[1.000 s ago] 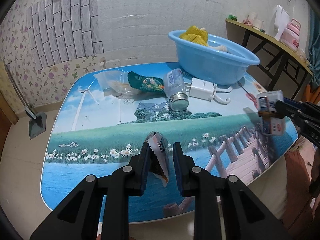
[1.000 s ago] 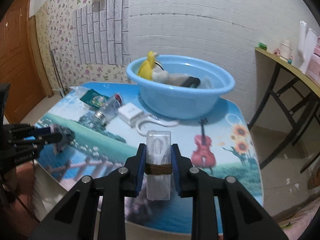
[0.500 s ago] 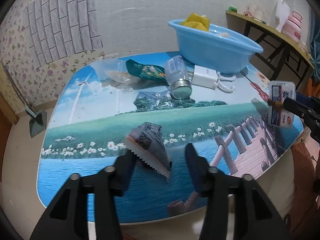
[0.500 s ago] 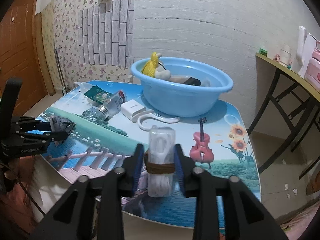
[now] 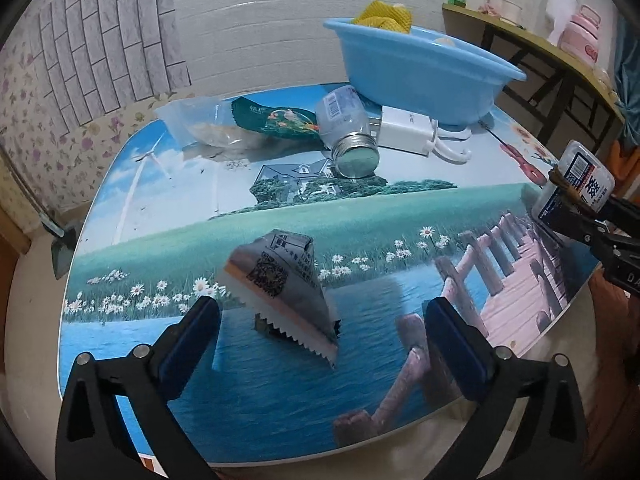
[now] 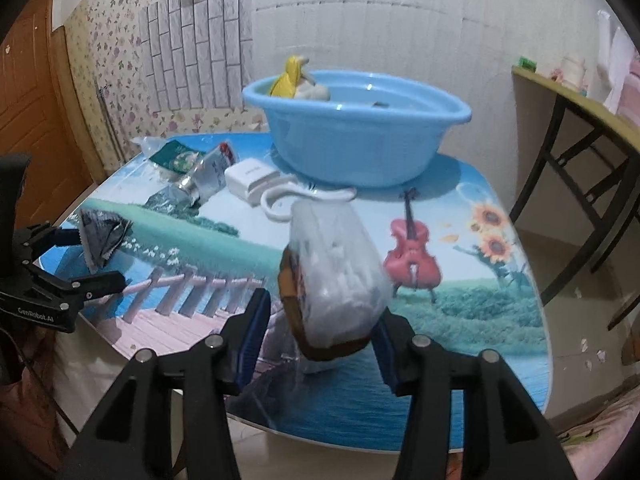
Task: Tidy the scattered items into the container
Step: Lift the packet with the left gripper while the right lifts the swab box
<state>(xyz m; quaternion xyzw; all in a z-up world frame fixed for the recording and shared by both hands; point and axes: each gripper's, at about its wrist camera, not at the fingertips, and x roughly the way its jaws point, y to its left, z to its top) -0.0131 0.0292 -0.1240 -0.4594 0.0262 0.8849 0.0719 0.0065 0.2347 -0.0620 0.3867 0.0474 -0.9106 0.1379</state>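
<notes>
Both tools stood apart, jaws having just opened, as the left tool [image 5: 320,336] released a light, crinkly grey sachet [image 5: 280,284] onto the bench [image 5: 280,400] and the right tool [image 6: 322,334] freed a rigid, band-wrapped clear box [image 6: 336,276], best gripped across flat sides, short of the blue basin [image 6: 356,140].

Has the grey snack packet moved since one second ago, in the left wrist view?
Yes. The grey snack packet stood upright between the left gripper jaws; these have just been opening, and it now lies tipped on the table, no pad touching it.
</notes>
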